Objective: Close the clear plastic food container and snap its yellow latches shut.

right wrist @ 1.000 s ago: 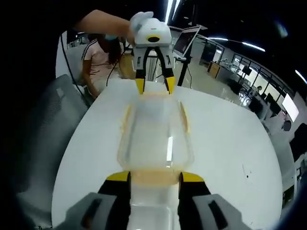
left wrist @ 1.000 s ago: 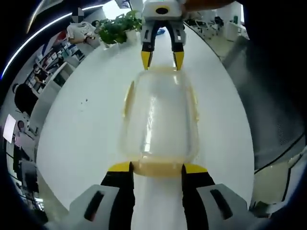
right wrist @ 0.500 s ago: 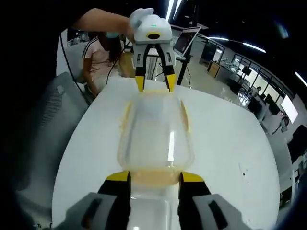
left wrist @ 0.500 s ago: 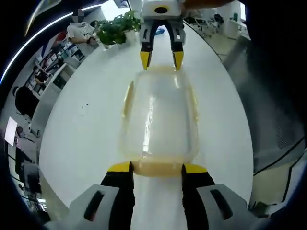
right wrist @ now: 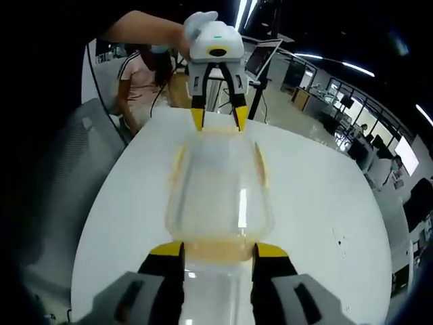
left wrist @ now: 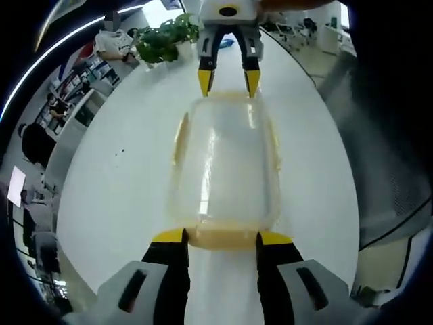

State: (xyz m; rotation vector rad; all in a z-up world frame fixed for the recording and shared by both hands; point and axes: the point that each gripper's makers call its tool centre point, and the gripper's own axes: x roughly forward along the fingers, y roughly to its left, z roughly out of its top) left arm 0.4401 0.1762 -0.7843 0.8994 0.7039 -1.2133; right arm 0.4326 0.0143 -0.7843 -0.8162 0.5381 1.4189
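A clear plastic food container [left wrist: 226, 162] lies lengthwise on the white table [left wrist: 115, 176], its lid on and yellow latches [left wrist: 180, 135] along its sides. In the left gripper view my left gripper [left wrist: 222, 237] stands open, its yellow tips either side of the near end latch [left wrist: 223, 241]. My right gripper [left wrist: 229, 82] stands open at the far end. In the right gripper view the same container [right wrist: 216, 196] runs from my right gripper [right wrist: 211, 249] to the left gripper [right wrist: 218, 118], which a gloved hand [right wrist: 196, 26] holds.
A potted plant [left wrist: 162, 40] stands on the far end of the table. A grey chair [right wrist: 74, 176] is beside the table edge, and a person in a pink shirt [right wrist: 139, 81] sits behind it. A monitor on a stand [right wrist: 265, 57] is further back.
The far gripper in each view has shifted a little; the container and the near jaws stay as they were.
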